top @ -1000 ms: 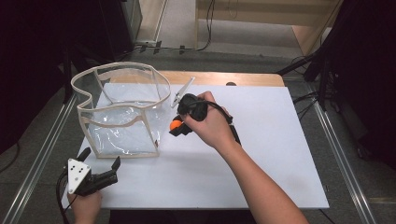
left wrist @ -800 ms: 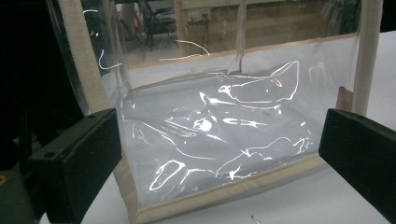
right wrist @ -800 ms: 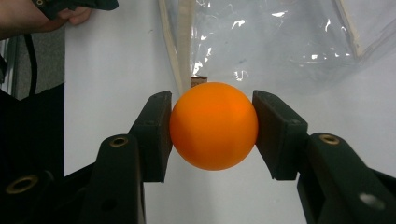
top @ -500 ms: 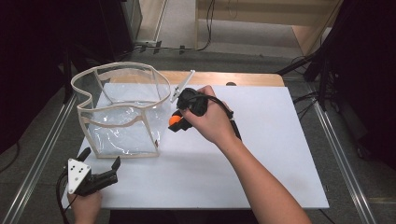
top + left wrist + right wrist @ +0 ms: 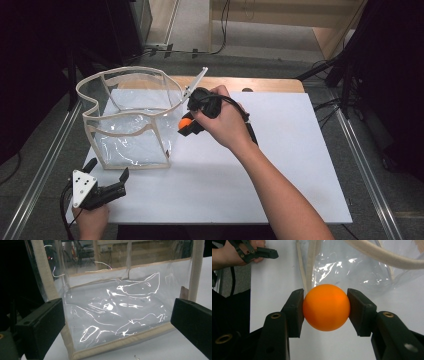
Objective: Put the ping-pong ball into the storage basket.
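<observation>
Orange ball point(image 5: 326, 307) is clamped in your right gripper point(image 5: 326, 308), just outside the clear bag point(image 5: 131, 120); placement remains. Your left gripper point(image 5: 107, 186) rests wide, empty.

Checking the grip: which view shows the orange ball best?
The right gripper view: the orange ball sits large and central, pinched between the right tongs. In the high view it is a small orange spot beside the hand.
</observation>
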